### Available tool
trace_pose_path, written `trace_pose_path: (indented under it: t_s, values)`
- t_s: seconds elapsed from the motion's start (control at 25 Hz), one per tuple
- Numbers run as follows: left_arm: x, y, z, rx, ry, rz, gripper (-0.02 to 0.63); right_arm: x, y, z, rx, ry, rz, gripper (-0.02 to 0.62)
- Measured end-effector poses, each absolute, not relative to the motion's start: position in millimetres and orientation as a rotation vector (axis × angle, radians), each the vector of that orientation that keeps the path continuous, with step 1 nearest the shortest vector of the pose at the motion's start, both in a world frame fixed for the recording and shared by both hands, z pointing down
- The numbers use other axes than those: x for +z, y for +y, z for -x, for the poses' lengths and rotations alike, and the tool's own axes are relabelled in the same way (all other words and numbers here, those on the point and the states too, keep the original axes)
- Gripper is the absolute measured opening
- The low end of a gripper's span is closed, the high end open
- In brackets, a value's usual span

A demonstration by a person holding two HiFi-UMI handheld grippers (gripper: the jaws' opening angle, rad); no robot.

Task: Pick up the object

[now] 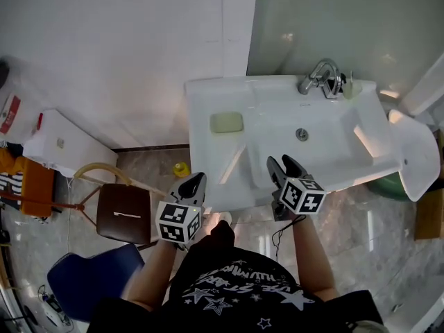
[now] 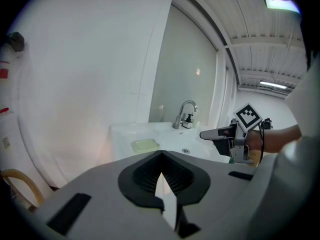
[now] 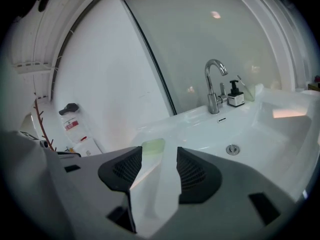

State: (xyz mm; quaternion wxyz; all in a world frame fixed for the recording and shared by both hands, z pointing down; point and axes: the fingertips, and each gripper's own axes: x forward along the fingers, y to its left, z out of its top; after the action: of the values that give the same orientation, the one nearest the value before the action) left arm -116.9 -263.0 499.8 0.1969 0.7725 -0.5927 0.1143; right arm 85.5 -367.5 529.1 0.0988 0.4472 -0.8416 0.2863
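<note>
Resting on the flat left shelf of the white ceramic sink (image 1: pixel 208 92) is the pale green rectangular bar of soap (image 1: pixel 226 122), lying flat and alone there, just beside the sink's bowl and well apart from both grippers. At the sink's back edge stands the curved chrome tap (image 1: pixel 320 75), and the round metal drain (image 1: pixel 302 134) sits in the bottom of the bowl. The right gripper (image 1: pixel 279 161) hangs over the sink's front edge, on the bowl side; its own view shows its two dark ribbed pads (image 3: pixel 125 169) parted by a moderate gap with nothing held, and the soap shows beyond that gap, farther along the sink. The left gripper (image 1: pixel 198 177) hovers off the sink's front left corner, just outside its rim; its jaws are closed, the pads meeting at their tips with nothing between them, and they point across the sink toward the soap and the tap. On the tiled floor left of the sink stands a brown wooden-framed chair (image 1: pixel 123 214), a small yellow thing (image 1: pixel 181 168) lies close to the sink's foot, and a white box-shaped cabinet (image 1: pixel 62 144) stands farther left against the wall.
</note>
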Motion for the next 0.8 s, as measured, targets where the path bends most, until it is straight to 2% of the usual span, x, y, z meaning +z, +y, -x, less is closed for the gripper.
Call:
trace_pose_path:
  t_s: [0.8]
  values:
    - [538,-380,188,0.317,-1.63,-2.087,0.015,604,-497,22,0.87,-2.283,-1.221,0.187]
